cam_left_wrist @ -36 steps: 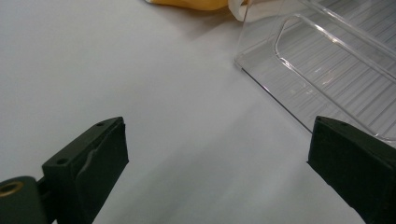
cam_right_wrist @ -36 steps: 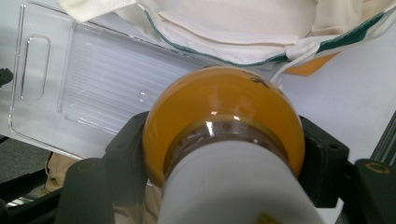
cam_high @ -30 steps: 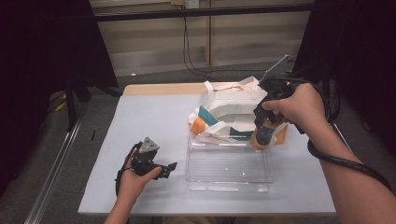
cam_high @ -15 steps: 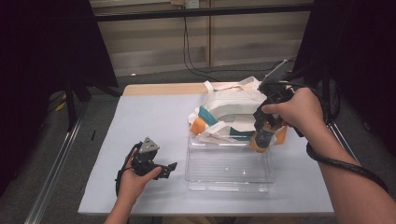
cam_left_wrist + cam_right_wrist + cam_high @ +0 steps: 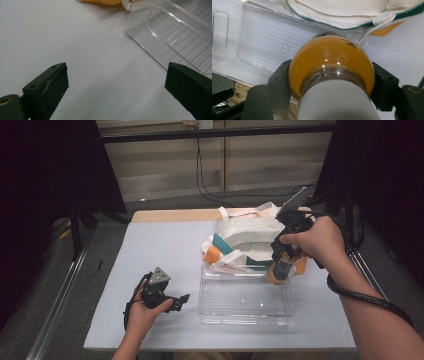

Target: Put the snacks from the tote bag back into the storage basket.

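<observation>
Orange bottle (image 5: 331, 62), rounded and glossy with a pale cylindrical neck or cap toward the camera, is clamped between the jaws of the right hand-held gripper (image 5: 281, 262), hanging cap-up over the far right corner of the clear plastic tray (image 5: 245, 317) and just in front of the cloth bag (image 5: 247, 237). My main worry is the grip: the bottle's body is smooth and bulging, the jaws press on its curved sides, and a slick round surface like that could slide downward or pivot if the hold eases before it is seated. A second risk is the tray wall; it is thin, transparent and hard to judge, so the bottle's base could catch the far rim and tip the light tray or knock the bottle over. The bag lies right against that rim, its soft white fabric with green trim and loose straps slumped close enough to snag the bottle. Another orange item (image 5: 212, 255) peeks from the bag's left side. The tray is rigid, ribbed across its floor, with rounded corners and a moulded handle cut-out. The left hand-held gripper (image 5: 176, 301) rests low on the smooth pale desk (image 5: 150, 245) at the near left, jaws spread wide and empty, pointed at the tray's left end but too far off to steady it.
</observation>
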Tool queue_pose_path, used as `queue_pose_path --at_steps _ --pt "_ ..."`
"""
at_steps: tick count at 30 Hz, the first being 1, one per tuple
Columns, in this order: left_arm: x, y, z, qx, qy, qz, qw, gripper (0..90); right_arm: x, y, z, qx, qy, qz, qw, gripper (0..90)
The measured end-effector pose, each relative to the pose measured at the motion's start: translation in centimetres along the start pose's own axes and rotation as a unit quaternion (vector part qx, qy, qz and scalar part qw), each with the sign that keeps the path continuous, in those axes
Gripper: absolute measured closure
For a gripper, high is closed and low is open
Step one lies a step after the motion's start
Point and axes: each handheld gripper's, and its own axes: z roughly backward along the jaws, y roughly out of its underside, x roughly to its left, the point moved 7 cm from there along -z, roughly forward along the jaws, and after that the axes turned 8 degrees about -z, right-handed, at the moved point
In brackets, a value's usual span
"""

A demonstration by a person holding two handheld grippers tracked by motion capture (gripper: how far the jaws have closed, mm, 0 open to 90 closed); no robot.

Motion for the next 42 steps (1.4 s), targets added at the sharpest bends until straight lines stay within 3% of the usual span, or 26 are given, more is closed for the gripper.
queue_pose_path --at_steps 42 --pt "0.0 0.1 0.0 0.004 0.002 0.002 1.0 4.6 -0.1 0.1 -1.4 0.009 0.004 -0.002 0.9999 30.7"
